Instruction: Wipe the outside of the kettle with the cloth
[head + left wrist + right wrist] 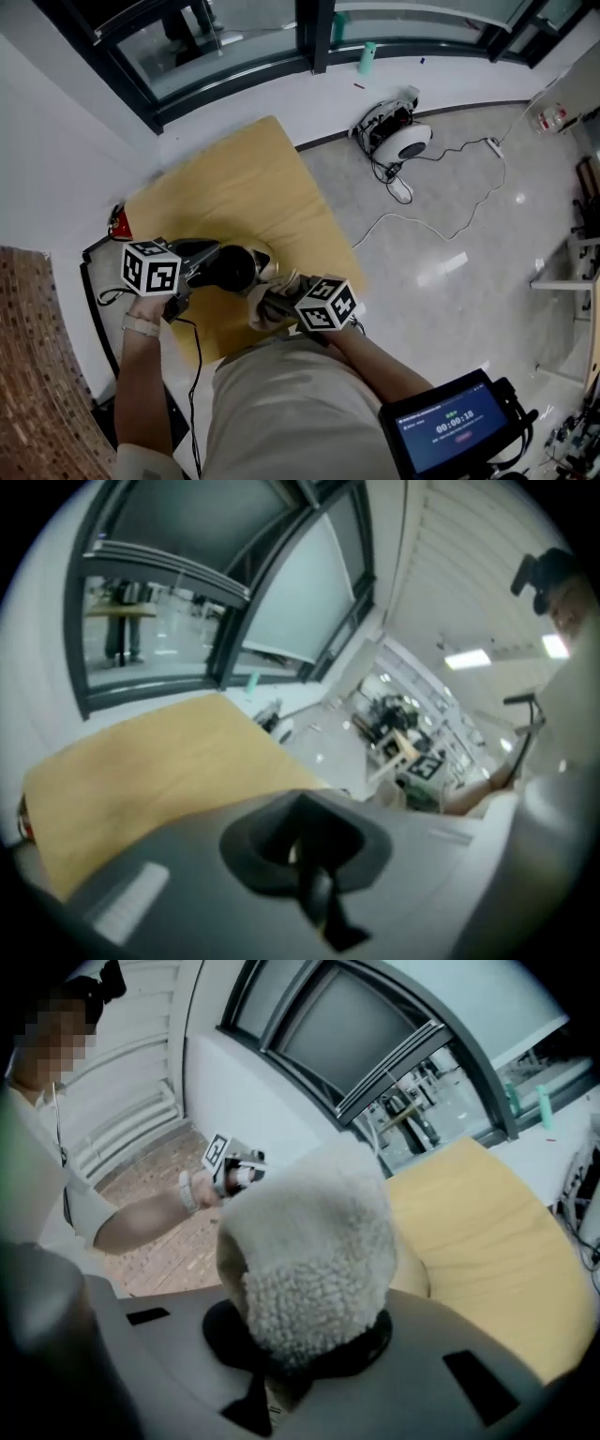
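Plainly, the wipe is at contact. The right gripper (289, 306) has its claw pinched tight on a wad of fleecy cream cloth (309, 1260). In the head view that wad presses the 3 o'clock side of the dark kettle (225, 267), which sits near the 6 o'clock edge of the yellow wooden table (234, 178). The left gripper (183, 270) meets the kettle from 9 o'clock; its own view shows only a dark recess with a dark strip in it, so I cannot tell whether that claw is clamped. To wipe well, I would press the cloth flat and sweep round the wall while the left side braces the kettle against sliding. Glossy grey floor (450, 234) spreads toward 3 o'clock, a white round appliance (405, 141) with trailing cables sits at 1 o'clock, and dark window frames (309, 37) run along 12 o'clock.
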`<action>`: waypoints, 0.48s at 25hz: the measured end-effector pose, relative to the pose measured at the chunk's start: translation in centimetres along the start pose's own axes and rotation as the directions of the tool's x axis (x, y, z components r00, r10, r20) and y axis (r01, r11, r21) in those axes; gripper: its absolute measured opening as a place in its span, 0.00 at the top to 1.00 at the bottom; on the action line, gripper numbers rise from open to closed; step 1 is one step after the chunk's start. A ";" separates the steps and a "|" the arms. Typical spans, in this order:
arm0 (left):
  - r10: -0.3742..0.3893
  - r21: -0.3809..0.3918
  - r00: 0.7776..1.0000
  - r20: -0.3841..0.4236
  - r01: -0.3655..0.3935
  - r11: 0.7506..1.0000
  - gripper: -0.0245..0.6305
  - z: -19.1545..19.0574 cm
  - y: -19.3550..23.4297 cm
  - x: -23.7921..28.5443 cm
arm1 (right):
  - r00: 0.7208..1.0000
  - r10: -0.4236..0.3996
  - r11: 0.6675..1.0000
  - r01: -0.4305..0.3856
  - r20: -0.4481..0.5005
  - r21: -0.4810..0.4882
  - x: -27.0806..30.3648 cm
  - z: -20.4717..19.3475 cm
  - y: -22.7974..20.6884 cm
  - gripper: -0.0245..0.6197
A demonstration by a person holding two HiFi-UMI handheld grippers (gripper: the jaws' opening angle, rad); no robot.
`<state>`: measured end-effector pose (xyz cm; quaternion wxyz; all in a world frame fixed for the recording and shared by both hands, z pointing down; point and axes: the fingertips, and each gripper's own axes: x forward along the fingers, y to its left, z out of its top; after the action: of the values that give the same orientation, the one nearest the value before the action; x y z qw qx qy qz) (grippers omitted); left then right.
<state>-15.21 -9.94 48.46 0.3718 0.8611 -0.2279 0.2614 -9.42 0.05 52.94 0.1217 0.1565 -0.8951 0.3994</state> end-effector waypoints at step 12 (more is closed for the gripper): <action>0.239 -0.172 0.762 0.601 -0.169 0.970 0.98 -1.0 -7.0 -4.7 | 0.824 0.067 0.963 -0.202 0.562 0.180 -5.9 10.7 -0.5 0.86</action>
<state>-14.96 -3.90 42.53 0.2919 0.8476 -0.4430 -0.0084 -4.84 -7.27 44.28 -0.1889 0.2141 -0.8480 0.4465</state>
